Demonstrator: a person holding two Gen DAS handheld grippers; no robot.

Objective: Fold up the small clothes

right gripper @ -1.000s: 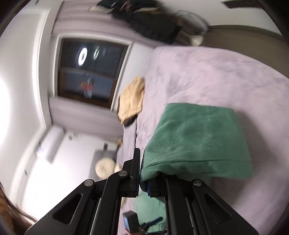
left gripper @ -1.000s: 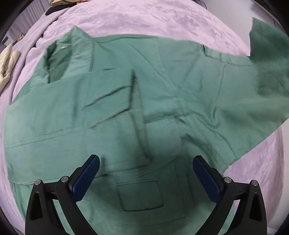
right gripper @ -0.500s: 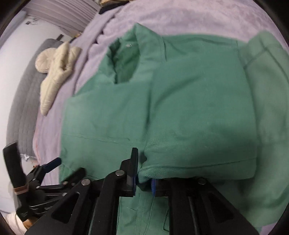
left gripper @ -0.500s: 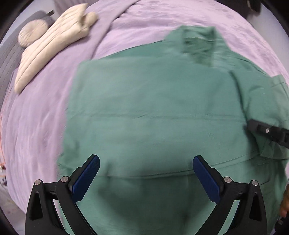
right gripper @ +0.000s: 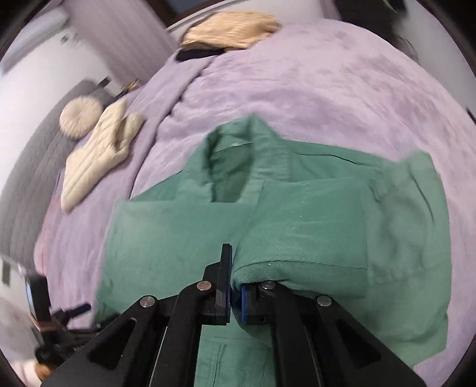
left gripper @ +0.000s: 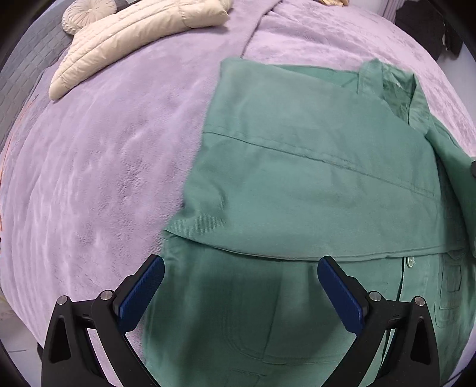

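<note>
Two grippers working: right gripper (right gripper: 235, 285) clenching green shirt's (left gripper: 312, 166) folded sleeve (right gripper: 300, 235), left gripper (left gripper: 241, 293) hovering released, nearer; risking sleeve dragging crooked, bunching over collar (right gripper: 229, 166).

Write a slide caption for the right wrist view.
Right gripper shut on a folded-over flap of the green shirt, drawn across the shirt's body on the lilac blanket.

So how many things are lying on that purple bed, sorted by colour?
Green: 1, the shirt
Cream: 2, the quilted jacket and the round cushion
Tan: 1, the knitted garment
Black: 1, an item under the tan one
Total: 5
</note>
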